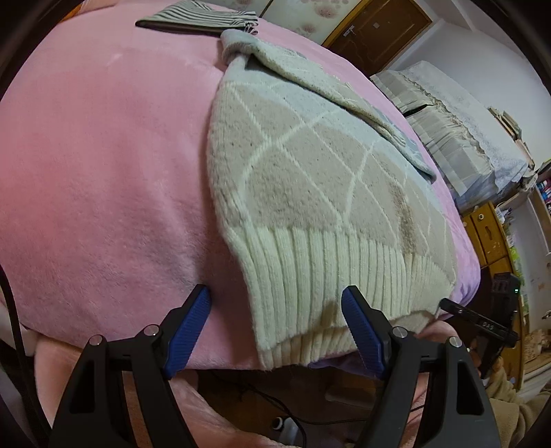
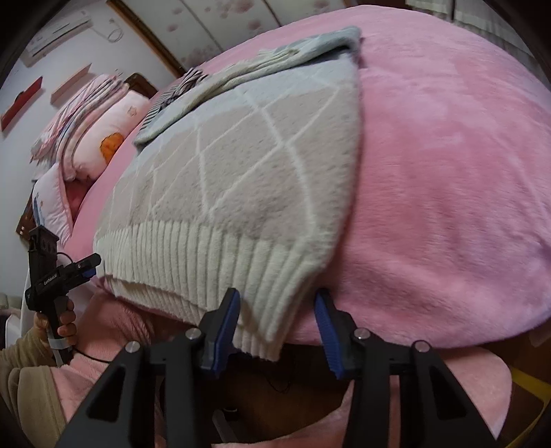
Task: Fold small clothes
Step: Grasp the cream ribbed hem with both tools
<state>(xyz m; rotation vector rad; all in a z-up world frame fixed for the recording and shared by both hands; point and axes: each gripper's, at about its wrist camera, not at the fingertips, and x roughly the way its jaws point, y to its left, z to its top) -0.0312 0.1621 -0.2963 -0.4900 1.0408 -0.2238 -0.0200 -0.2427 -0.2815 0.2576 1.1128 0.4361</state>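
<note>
Sweater (image 1: 310,193) lies flat on pink blanket (image 1: 103,155) over the bed, ribbed hem (image 1: 327,275) toward the near edge and hanging a little over it; a sleeve (image 1: 327,89) is folded diagonally across the upper body; grey/beige diamond pattern w/ white lines.

Left gripper (image 1: 275,303) sits at the hem's left corner, jaws apart and fairly wide; its left finger is over bare blanket, its right finger on the ribbing; hem corner lies between them, pads not pressing it.

Right gripper (image 2: 277,303) is at the opposite hem corner, jaws narrower but still apart; hem corner drapes between the blue pads (image 2: 229,327); can't tell if the left pad touches the knit; no squeeze visible.

Right-wrist view also shows the left gripper from the side at far left, a hand (image 2: 62,324) on its handle.

Striped cloth (image 1: 196,17) lies folded beyond the sweater, touching its top end; pillows (image 2: 89,138) stacked at the head of the bed.
</note>
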